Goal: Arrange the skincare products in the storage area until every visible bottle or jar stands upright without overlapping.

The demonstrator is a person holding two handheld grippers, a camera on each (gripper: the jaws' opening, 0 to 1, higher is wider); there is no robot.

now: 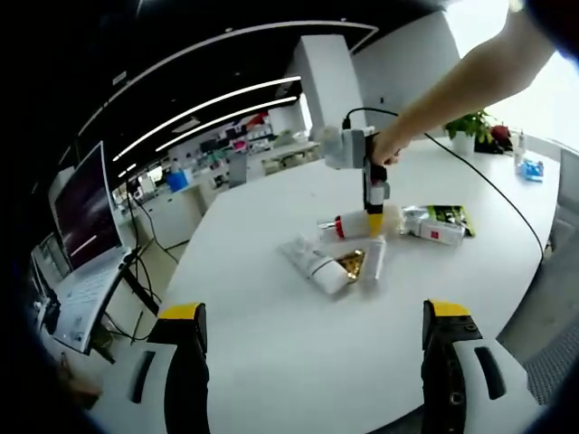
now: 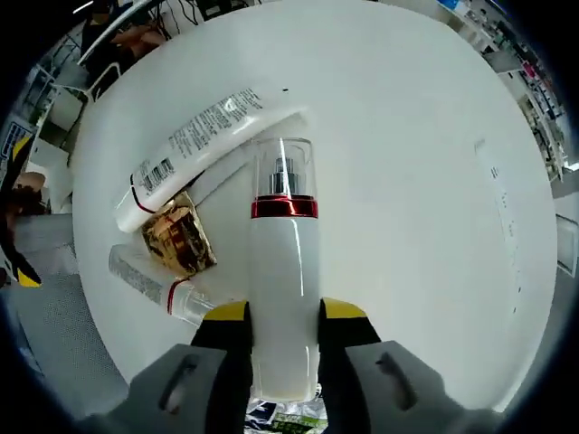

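The left gripper view sits back from the worktop [image 1: 271, 353], low near its edge, looking across it toward the office behind, so the pile of products is a fair way off. The right gripper view is way closer, staring pretty much straight down at the worktop with the white pump bottle [image 2: 284, 271] right under the lens. Both share that bottle [image 1: 355, 224], the gold jar [image 1: 352, 263] [image 2: 178, 238] and the white tube [image 1: 312, 262] [image 2: 204, 136]. The left one also catches the right claw [image 1: 374, 217] from outside.
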